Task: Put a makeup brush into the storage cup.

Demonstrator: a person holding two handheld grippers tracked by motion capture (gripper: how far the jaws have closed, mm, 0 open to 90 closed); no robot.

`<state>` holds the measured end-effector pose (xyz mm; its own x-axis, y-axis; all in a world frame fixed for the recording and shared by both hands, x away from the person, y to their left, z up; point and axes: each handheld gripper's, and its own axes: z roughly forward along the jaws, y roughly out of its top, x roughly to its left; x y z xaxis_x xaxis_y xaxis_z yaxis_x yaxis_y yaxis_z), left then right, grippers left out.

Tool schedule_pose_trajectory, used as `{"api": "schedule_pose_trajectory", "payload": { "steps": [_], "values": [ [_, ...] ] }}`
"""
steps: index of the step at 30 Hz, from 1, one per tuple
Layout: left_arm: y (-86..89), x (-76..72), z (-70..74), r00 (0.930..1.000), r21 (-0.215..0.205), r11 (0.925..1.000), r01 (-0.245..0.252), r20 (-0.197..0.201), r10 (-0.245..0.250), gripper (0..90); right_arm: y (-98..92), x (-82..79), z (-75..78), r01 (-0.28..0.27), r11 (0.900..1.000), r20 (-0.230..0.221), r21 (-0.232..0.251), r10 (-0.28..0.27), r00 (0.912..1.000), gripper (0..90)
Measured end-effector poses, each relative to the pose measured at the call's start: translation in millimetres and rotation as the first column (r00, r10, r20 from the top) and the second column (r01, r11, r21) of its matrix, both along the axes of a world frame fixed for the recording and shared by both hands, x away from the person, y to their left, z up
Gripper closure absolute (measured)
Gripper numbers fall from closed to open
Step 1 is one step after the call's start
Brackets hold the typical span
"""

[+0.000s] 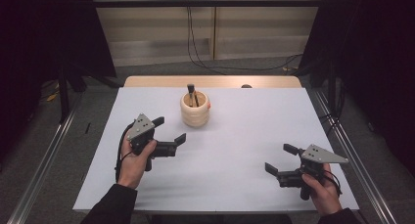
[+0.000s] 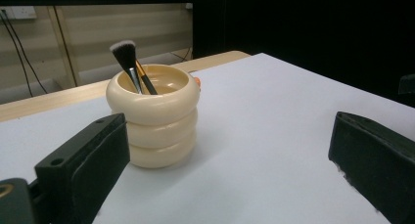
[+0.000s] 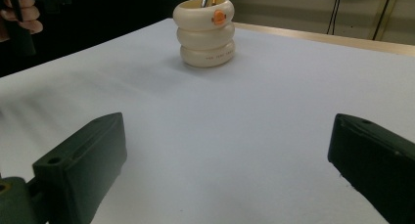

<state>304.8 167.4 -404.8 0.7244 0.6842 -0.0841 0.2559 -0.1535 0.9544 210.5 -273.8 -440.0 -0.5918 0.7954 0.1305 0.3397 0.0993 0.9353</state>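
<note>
You are at the approach, both grippers empty with jaws spread wide: your left gripper (image 1: 170,130) sits near the cream ringed holder (image 1: 195,109) mid-table with the makeup brush (image 2: 126,62) standing inside it, your right gripper (image 1: 280,159) well apart, so next you likely ease the left toward the brush handle.

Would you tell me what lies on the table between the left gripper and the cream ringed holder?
Nothing: in the left gripper view, bare white tabletop runs from the open left gripper to the holder.
</note>
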Motion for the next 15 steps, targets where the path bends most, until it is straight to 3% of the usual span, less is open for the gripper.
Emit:
{"api": "schedule_pose_trajectory", "payload": {
  "steps": [7, 15],
  "values": [
    [10.0, -21.3, -8.7, 0.9999, 0.007, 1.0000, -0.007, 0.015, 0.006, 1.7, -2.8, -0.8, -0.8, 0.013, 1.000, 0.000, -0.002, -0.013, 0.9999, 0.8],
    [26.7, -42.7, -22.6, 0.9994, -0.013, 0.9994, -0.031, -0.015, 0.030, 2.1, -2.3, -0.5, -1.5, 0.018, 1.000, 0.001, -0.006, -0.018, 0.9998, 0.9]
  ]
}}
